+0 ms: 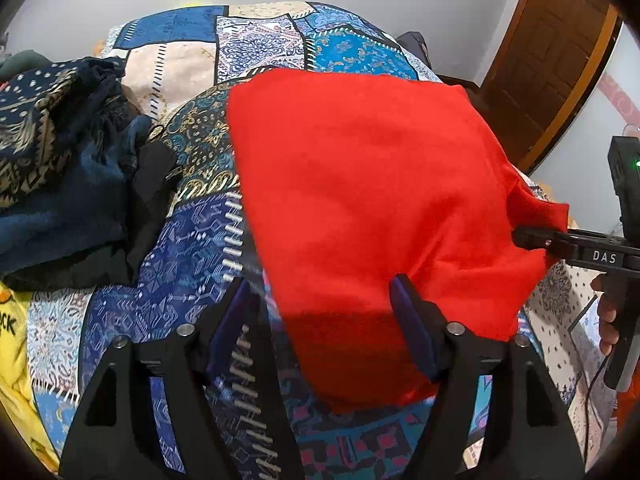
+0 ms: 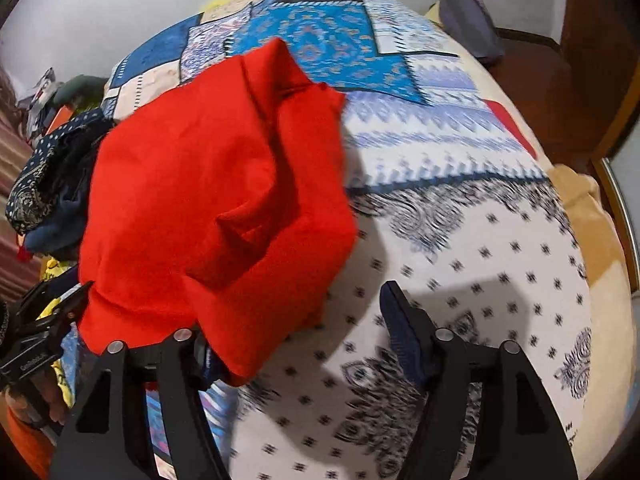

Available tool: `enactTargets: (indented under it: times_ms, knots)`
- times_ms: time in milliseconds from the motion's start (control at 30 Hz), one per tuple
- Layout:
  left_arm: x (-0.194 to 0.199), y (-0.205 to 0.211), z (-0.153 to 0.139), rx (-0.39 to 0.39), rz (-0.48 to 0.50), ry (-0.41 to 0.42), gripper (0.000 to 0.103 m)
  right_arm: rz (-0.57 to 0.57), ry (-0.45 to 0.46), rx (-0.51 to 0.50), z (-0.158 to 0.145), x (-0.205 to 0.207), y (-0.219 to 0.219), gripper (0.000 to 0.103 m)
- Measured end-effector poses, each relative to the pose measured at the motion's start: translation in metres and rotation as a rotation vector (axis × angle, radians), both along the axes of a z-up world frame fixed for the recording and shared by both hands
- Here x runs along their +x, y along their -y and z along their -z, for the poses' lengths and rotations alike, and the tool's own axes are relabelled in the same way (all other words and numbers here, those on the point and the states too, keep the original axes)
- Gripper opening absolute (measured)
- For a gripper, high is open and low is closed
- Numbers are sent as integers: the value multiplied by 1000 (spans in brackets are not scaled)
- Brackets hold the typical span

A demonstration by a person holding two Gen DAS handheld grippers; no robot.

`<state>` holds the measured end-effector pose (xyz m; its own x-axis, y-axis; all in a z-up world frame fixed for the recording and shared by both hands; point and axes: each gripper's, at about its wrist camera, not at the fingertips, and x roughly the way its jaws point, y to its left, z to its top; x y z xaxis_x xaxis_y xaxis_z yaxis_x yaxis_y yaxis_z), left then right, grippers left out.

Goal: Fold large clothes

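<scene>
A red garment lies folded on the patchwork bedspread; it also shows in the right wrist view. My left gripper is open, its right finger against the garment's near edge. My right gripper is open; its left finger is hidden under the garment's near corner, its right finger is over bare bedspread. From the left wrist view the right gripper's finger touches the garment's right edge.
A heap of dark blue patterned clothes lies at the left of the bed, with a yellow garment in front of it. A grey pillow sits at the far right corner. A wooden door stands behind.
</scene>
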<state>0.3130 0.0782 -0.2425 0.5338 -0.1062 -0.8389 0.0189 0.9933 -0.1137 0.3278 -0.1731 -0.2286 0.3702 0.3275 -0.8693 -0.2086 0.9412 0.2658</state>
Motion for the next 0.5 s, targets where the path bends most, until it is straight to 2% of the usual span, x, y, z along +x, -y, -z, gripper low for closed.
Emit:
enactTargets:
  times_ms: [100, 167, 333, 400, 500]
  knots:
    - [-8, 2, 0, 27, -13, 9, 78, 22, 0, -44, 5, -9, 2, 65]
    - [-14, 0, 0, 16, -27, 6, 78, 38, 12, -85, 7, -15, 5, 65]
    - [-30, -3, 3, 20, -35, -14, 88, 34, 18, -113, -1, -26, 10, 65]
    - [-36, -2, 6, 62, -21, -39, 88, 21, 31, -133, -10, -31, 12, 65]
    - [-48, -1, 12, 186, -19, -58, 88, 8, 61, -121, -25, -35, 16, 65]
